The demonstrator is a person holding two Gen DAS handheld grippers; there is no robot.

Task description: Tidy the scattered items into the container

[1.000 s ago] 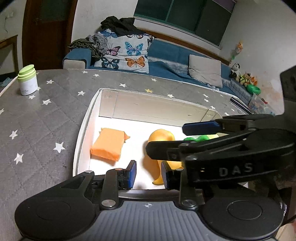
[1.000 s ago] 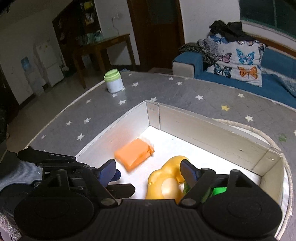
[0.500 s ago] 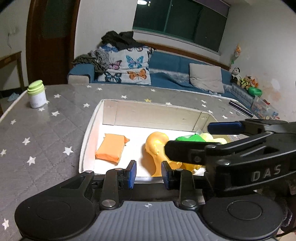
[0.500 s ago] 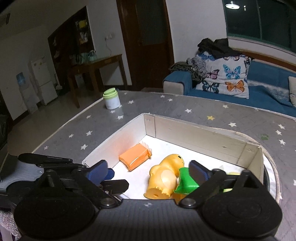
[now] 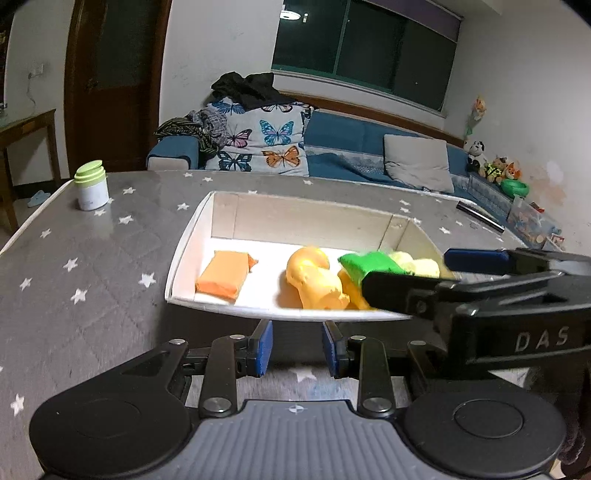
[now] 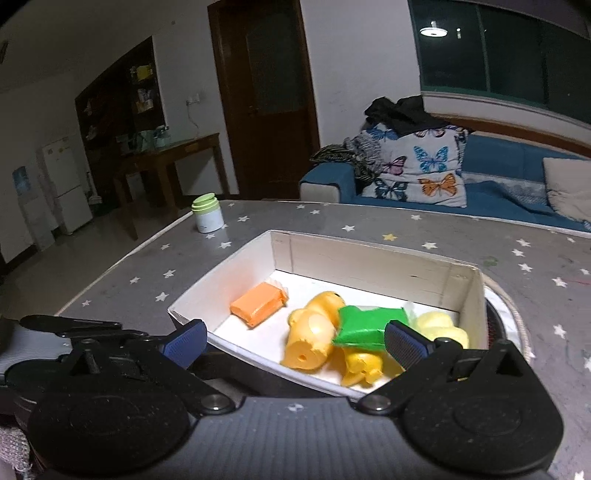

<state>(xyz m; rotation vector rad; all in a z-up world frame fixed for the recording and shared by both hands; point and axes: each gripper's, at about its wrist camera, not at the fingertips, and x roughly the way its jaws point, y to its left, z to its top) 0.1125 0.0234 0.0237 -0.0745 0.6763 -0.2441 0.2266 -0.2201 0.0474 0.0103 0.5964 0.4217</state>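
Jar (image 6: pixel 208 214) upright at far table corner, well apart from box (image 6: pixel 221 273) | likely light, rigid, smooth-sided; best pinched across white body below green lid | left gripper (image 5: pixel 297 347) parted, empty | right gripper (image 6: pixel 295 341) spread wide, empty

White walls, dark wooden door (image 6: pixel 273 99), dark window (image 5: pixel 364 44) reflecting a ceiling lamp (image 6: pixel 434 32). Blue sofa (image 5: pixel 354 155) with butterfly cushion (image 5: pixel 266 144), grey pillow (image 5: pixel 417 162). Wooden side table (image 6: pixel 166 155), white fridge (image 6: pixel 66 184) on the left.
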